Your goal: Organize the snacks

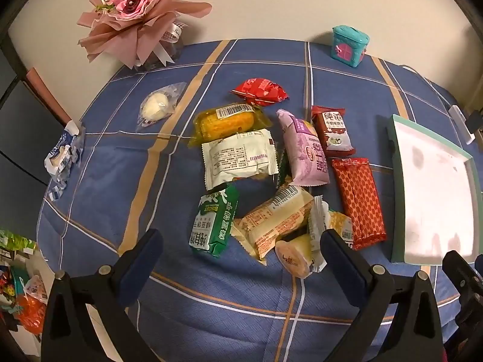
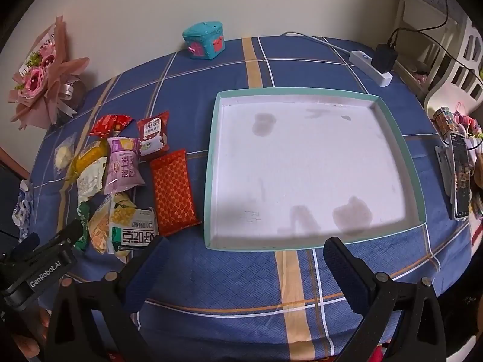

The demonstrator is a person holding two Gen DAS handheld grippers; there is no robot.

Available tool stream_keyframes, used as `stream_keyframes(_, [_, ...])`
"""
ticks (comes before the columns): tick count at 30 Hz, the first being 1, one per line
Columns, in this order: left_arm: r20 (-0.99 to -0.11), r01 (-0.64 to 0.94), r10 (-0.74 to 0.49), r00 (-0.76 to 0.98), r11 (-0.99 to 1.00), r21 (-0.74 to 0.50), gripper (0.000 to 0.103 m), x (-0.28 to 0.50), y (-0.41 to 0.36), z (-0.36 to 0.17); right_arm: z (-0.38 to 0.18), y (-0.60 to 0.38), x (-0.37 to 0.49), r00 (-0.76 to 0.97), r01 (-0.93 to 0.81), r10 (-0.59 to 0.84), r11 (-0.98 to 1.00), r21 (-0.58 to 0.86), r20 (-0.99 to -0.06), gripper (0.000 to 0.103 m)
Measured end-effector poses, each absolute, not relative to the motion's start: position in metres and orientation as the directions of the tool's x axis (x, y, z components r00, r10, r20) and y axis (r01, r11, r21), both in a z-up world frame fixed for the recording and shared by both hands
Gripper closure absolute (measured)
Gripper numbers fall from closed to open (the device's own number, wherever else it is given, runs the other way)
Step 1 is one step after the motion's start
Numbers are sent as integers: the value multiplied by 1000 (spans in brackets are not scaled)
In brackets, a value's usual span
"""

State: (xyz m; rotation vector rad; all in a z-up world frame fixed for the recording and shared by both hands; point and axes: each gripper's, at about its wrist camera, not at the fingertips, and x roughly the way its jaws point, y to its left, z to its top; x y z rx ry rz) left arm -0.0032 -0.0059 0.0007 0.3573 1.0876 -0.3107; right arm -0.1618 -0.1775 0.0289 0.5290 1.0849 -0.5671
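A heap of wrapped snacks lies on the blue checked tablecloth (image 1: 105,181). Among them are a green biscuit pack (image 1: 214,223), a white pack (image 1: 238,158), a yellow one (image 1: 226,120), a purple one (image 1: 305,147) and a red patterned bar (image 1: 359,202). My left gripper (image 1: 240,241) hovers open above the heap's near side, with nothing between its fingers. To the right lies a shallow white tray with a teal rim (image 2: 302,166), with nothing in it. My right gripper (image 2: 246,244) hangs open over the tray's near edge. The red bar (image 2: 173,193) lies just left of the tray.
A round white sweet in clear wrap (image 1: 158,107) and a blue-white wrapper (image 1: 62,157) lie apart on the left. A pink bouquet (image 1: 135,9) and a teal box (image 1: 350,45) stand at the back. A power strip (image 2: 371,63) and a phone (image 2: 460,175) sit right of the tray.
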Motion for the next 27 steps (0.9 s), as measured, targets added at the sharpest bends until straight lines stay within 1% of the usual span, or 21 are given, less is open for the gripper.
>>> stream_keyframes(27, [-907,414,-80,414,904,109,0,-2,-4,-3,25,-177,-161,340,664,-166,739,111,-925,0])
